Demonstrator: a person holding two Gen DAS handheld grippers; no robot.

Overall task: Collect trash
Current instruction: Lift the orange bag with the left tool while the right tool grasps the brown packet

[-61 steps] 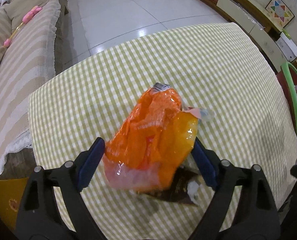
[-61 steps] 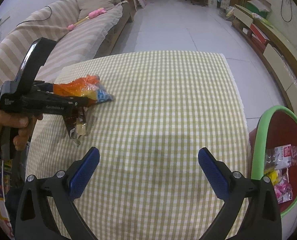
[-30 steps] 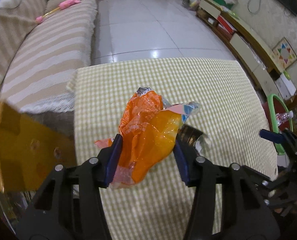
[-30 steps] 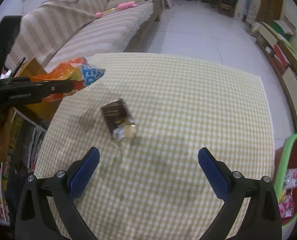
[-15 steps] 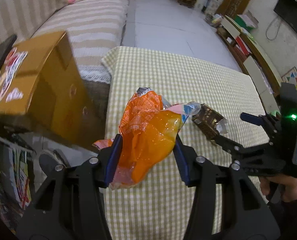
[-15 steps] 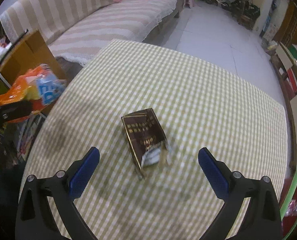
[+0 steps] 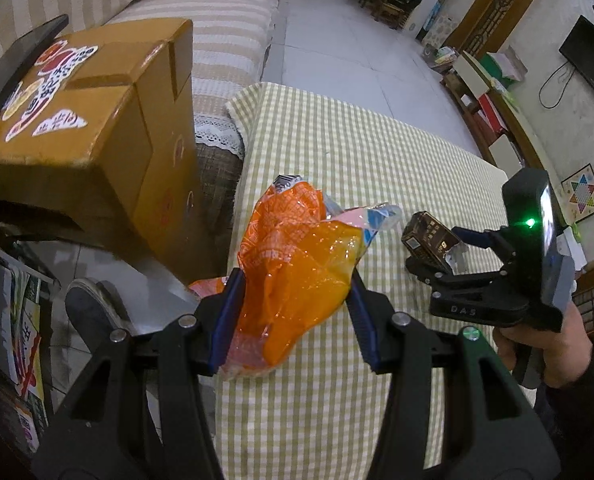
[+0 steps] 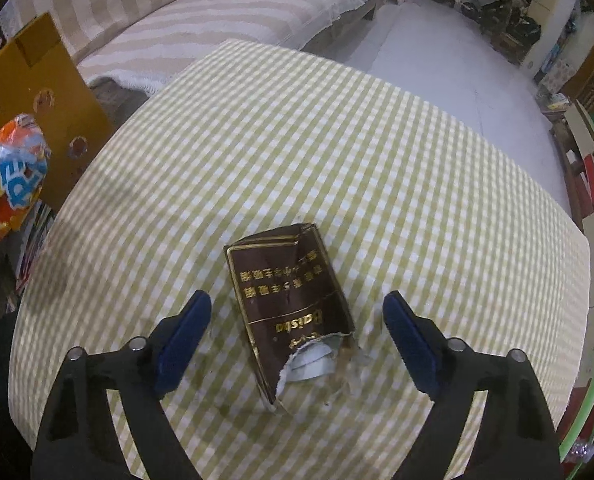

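between my right gripper point(image 8: 297, 328) jaws, flat on the checked worktop point(image 8: 377, 152), lies the brown packet point(image 8: 289, 304), its long axis pointing away from me. the jaws have just been closing but do not touch it yet. my left gripper point(image 7: 293, 316), further off, holds the orange wrapper point(image 7: 297, 272).

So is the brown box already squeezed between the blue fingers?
No, the brown box lies on the checked tablecloth with gaps to both pads of the right gripper.
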